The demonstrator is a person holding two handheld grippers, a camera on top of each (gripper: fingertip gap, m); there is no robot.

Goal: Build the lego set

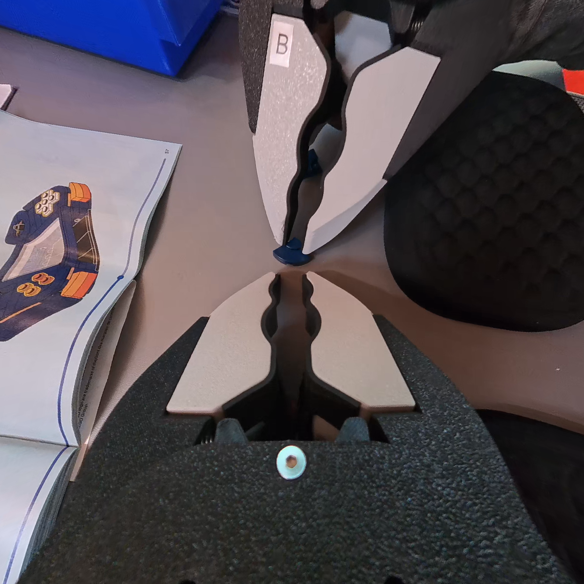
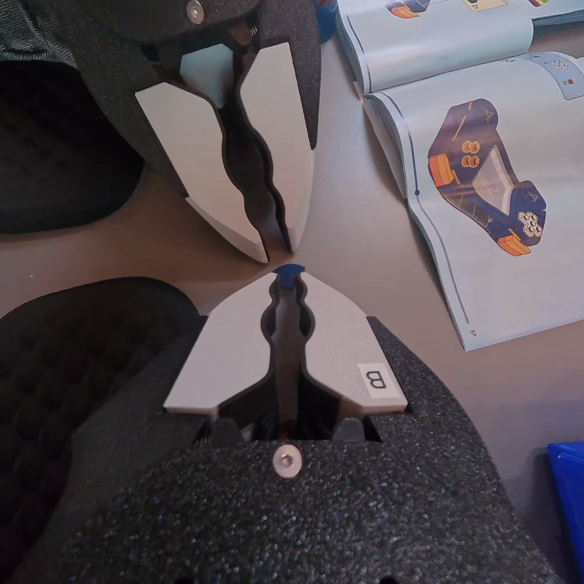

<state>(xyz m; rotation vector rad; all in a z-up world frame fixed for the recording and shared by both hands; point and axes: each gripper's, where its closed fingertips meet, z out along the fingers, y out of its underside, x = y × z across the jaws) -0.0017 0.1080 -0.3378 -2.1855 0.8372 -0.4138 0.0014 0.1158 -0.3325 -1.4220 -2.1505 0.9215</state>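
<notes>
Left wrist view
Fingers: the left gripper (image 1: 290, 274), at the bottom of the picture, has its two grey fingers (image 1: 234, 341) parted by a narrow gap with nothing between them; the tips point at the blue piece and stop just short of it.
Opposing tool: the right gripper (image 1: 294, 245) enters from the top, its tips clamped on the dark blue lego piece (image 1: 291, 255).
Piece position: between the two sets of tips, over the grey table (image 1: 202, 196); whether it touches the table cannot be told.
Left side: open instruction booklet (image 1: 94, 252) lying flat, showing a drawing of a blue and orange model.
Upper left: blue bin (image 1: 120, 28), partly in frame.
Right side: black textured pad (image 1: 486, 215) on the table.

Right wrist view
Fingers: the right gripper (image 2: 288, 275), at the bottom, is closed on the dark blue lego piece (image 2: 289, 272), which protrudes beyond its tips.
Opposing tool: the left gripper (image 2: 279, 254) comes from above, its fingers (image 2: 202, 164) slightly apart and holding nothing, the tips just beside the piece.
Right side: instruction booklet (image 2: 467, 284), open, on the table (image 2: 347, 221).
Lower right corner: edge of the blue bin (image 2: 567, 493).
Left side: black textured pad (image 2: 79, 363).
</notes>
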